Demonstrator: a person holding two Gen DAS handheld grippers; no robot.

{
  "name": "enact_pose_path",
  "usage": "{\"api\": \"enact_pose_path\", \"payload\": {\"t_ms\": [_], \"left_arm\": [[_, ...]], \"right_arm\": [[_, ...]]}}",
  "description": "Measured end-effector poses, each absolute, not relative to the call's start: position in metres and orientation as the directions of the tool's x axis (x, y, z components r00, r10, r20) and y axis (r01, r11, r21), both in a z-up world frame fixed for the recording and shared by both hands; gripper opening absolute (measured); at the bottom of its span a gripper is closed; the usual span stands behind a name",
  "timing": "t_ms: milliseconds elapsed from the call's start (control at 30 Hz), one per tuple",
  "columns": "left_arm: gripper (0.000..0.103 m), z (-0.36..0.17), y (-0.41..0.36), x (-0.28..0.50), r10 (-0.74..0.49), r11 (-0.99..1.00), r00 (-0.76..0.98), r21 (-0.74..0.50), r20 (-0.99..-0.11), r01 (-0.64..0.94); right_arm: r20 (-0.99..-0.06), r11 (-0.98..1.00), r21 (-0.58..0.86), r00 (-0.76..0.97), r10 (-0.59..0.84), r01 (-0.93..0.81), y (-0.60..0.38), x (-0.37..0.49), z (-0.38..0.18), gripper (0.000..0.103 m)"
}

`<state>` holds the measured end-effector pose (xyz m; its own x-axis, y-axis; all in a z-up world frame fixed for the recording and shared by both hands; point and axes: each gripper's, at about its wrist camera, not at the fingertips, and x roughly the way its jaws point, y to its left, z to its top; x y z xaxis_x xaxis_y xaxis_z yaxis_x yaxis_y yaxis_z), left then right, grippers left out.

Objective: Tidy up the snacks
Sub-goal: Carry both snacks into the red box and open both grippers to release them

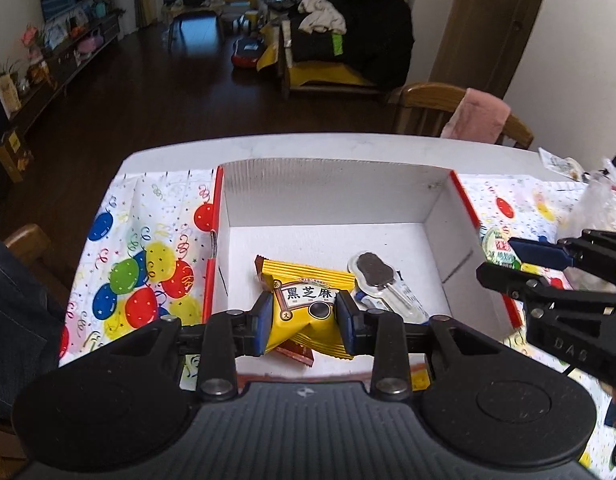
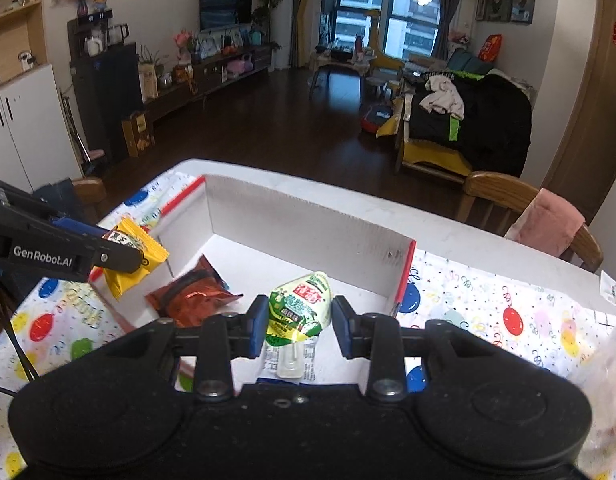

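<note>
- A yellow snack packet (image 1: 304, 312) with a dark label of Chinese characters is clamped between the pads of the left gripper (image 1: 306, 320), held crumpled and tilted above the box floor.
- A green and white pouch (image 2: 300, 310) with a red label is pinched between the pads of the right gripper (image 2: 298, 322), its pointed end turned up and away.
- An open white cardboard box (image 1: 435, 216) with red outer sides is seen directly ahead of and below both grippers.
- A clear packet holding a dark biscuit (image 1: 373, 276) is seen on the box floor, just right of the left gripper's packet.
- A crinkled orange-brown packet (image 2: 192, 296) is seen on the box floor, left of the right gripper's fingers.
</note>
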<state>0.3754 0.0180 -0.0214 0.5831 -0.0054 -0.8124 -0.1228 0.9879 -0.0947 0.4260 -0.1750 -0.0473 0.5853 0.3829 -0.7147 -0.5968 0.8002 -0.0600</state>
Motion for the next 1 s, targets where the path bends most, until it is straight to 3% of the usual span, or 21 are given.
{"api": "enact_pose_path", "payload": {"t_ms": [567,1000], "left_arm": [[0.033,-0.069,0.030,0.438,0.107,0.976,0.465,0.004,-0.879,-0.219],[0.033,-0.093,0.027,0.452,0.117,0.981,0.405,0.041,-0.907,-0.191]], "right_arm": [[-0.842,0.788,-0.027,0.439,0.314,-0.616,-0.144,0.487,-0.112,0.032],[-0.886,0.754,-0.052,0.378,0.268,-0.655,-0.130,0.489,-0.141,0.033]]}}
